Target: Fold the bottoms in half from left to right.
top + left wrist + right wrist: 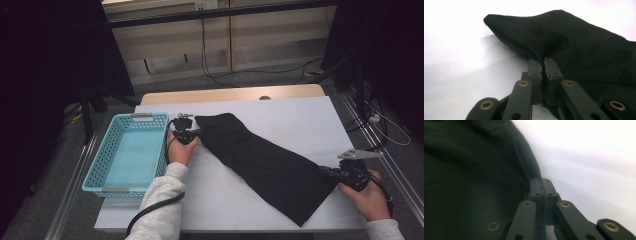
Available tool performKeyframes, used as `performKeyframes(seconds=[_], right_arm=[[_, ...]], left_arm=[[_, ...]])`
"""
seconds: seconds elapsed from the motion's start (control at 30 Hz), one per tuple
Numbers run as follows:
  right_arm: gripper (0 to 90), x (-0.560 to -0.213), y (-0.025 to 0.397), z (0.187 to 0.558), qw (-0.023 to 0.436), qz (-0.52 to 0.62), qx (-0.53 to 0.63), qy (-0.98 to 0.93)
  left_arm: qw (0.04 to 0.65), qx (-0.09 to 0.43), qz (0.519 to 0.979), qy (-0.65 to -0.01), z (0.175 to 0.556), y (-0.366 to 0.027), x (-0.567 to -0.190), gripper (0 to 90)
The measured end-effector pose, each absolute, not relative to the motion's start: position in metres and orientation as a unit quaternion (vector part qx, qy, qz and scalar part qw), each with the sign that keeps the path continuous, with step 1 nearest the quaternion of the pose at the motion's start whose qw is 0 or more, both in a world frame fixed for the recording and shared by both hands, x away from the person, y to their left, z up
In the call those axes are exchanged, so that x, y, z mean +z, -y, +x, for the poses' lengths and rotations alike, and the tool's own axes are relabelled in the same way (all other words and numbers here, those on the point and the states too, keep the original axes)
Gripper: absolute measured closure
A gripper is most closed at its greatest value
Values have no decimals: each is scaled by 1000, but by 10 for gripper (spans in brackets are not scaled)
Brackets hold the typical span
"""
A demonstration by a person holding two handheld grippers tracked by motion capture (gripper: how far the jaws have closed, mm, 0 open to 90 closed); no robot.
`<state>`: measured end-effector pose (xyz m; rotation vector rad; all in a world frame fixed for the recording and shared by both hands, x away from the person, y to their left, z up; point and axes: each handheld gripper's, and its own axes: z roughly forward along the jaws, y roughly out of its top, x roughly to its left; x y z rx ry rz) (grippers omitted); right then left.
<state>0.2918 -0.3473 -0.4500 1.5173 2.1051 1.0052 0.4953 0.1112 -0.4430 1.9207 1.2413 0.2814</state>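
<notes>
lying slantwise on the white table (300, 115), the black cloth (260, 162) is pinched at its far-left end by the left gripper (192, 134) and at its near-right edge by the right gripper (327, 172); a fold or a lift toward the blue basket (100, 165) is judged next, both grips kept.

Lab: black curtains (45, 60), loose cables (210, 70)
</notes>
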Motion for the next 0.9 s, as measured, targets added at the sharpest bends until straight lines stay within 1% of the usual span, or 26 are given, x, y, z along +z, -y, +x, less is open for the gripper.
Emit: performKeyframes(seconds=[0.1,0.13,0.17,0.2,0.23,0.33,0.4,0.5,0.6,0.67,0.7,0.77,0.8,0.9], right_arm=[[889,-449,357,295,188,548,358,-732],[834,-450,360,296,192,551,361,-727],[798,-450,362,296,201,560,354,-721],[747,-451,364,296,213,566,347,-717],[681,-450,365,295,212,565,355,-714],[673,-445,362,290,210,548,369,-721],[698,-443,356,288,208,536,368,-731],[708,-446,352,287,203,534,352,-741],[717,-451,356,286,193,542,337,-745],[725,-452,358,285,195,546,329,-745],[744,-453,359,285,190,548,326,-746],[857,-454,358,284,183,547,332,-746],[888,-453,357,284,178,545,333,-749],[900,-449,356,285,184,543,332,-749]], left_arm=[[411,115,765,-482,494,-107,-443,789],[413,114,765,-481,494,-106,-444,744],[411,117,769,-475,494,-106,-444,707],[413,126,769,-472,494,-106,-443,633],[417,128,768,-470,494,-105,-443,559],[413,134,776,-458,493,-104,-443,417],[414,134,776,-456,492,-104,-443,357],[422,140,776,-447,488,-102,-445,254],[420,145,782,-437,483,-102,-444,234],[419,150,785,-430,480,-101,-446,228],[413,153,791,-424,479,-101,-446,226],[413,153,793,-420,477,-101,-445,223],[414,153,794,-418,477,-101,-445,221],[417,153,793,-417,476,-101,-442,216]])
